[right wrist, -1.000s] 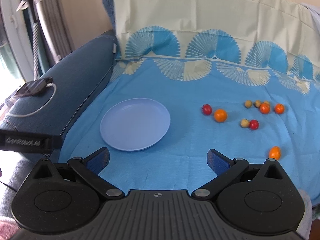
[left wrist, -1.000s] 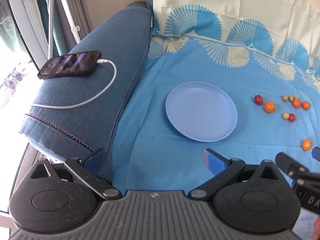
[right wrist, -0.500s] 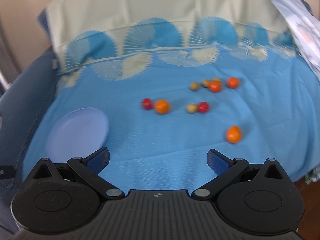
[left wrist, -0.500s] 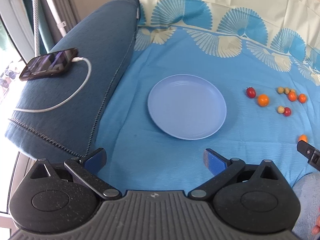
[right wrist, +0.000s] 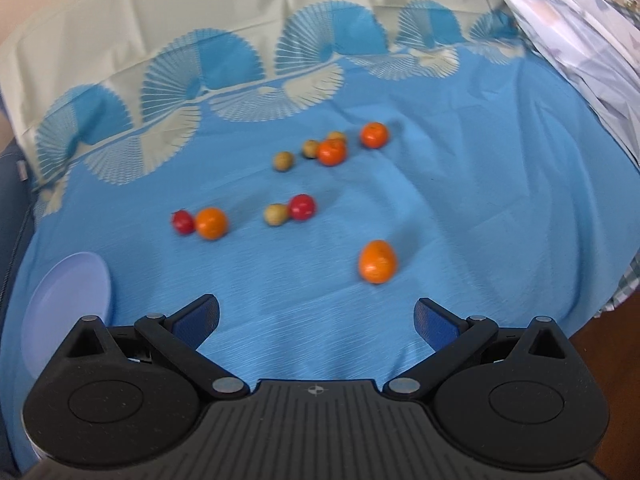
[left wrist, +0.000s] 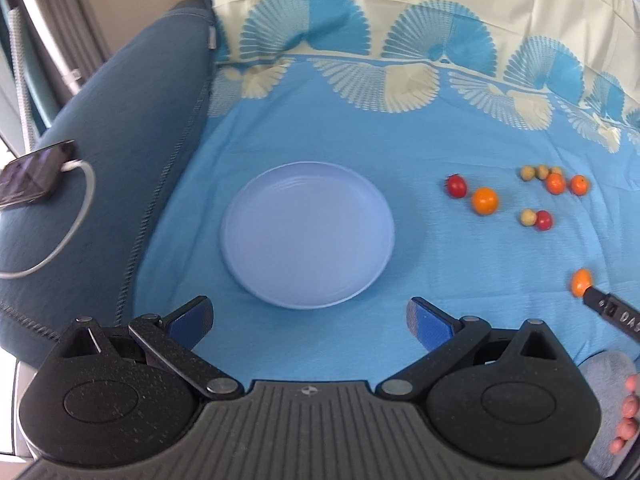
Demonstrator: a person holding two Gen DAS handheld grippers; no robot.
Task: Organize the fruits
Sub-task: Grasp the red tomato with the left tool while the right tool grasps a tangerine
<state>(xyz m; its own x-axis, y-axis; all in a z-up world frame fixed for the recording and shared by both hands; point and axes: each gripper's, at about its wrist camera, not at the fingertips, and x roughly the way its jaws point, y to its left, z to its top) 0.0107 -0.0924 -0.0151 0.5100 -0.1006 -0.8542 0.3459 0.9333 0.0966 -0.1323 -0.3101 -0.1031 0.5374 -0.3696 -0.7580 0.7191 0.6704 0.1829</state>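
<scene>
**Q:** Dark-blue upholstery at far left: what rests on it in your left wrist view?

**A:** A phone (left wrist: 34, 178) lies on the sofa arm (left wrist: 132, 128), with a white cable (left wrist: 68, 236) plugged into it and looping toward you. Just right of the arm begins the blue cloth (left wrist: 440, 128) with its fan pattern.

**Q:** And what comes next to the right?

**A:** The pale blue plate (left wrist: 308, 234) sits flat on the cloth, with nothing on it. Your left gripper (left wrist: 310, 318) hovers at its near rim; its jaws stand wide apart and hold nothing.

**Q:** Where are the fruits?

**A:** All lie on the cloth, well to the right of the plate. First come a red fruit (left wrist: 456, 186) and an orange fruit (left wrist: 485, 201), close beside each other. Farther right, a beige fruit (left wrist: 528, 217) touches a second red one (left wrist: 543, 220). Behind that pair lies a cluster (left wrist: 554, 178) of beige and orange fruits. Nearest you, a lone orange fruit (left wrist: 581, 282) lies at the tip of a black part of your right tool, seen at that view's right edge; whether they touch, you cannot tell.

**Q:** What does your right wrist view add?

**A:** The picture is slightly blurred. The plate (right wrist: 68, 300) shows at lower left. Your right gripper (right wrist: 316, 320) hangs above bare cloth, jaws spread wide with nothing between them. The lone orange fruit (right wrist: 377, 261) lies just ahead, nearer the right finger. A pale patterned fabric (right wrist: 580, 40) drapes over the upper right.
</scene>
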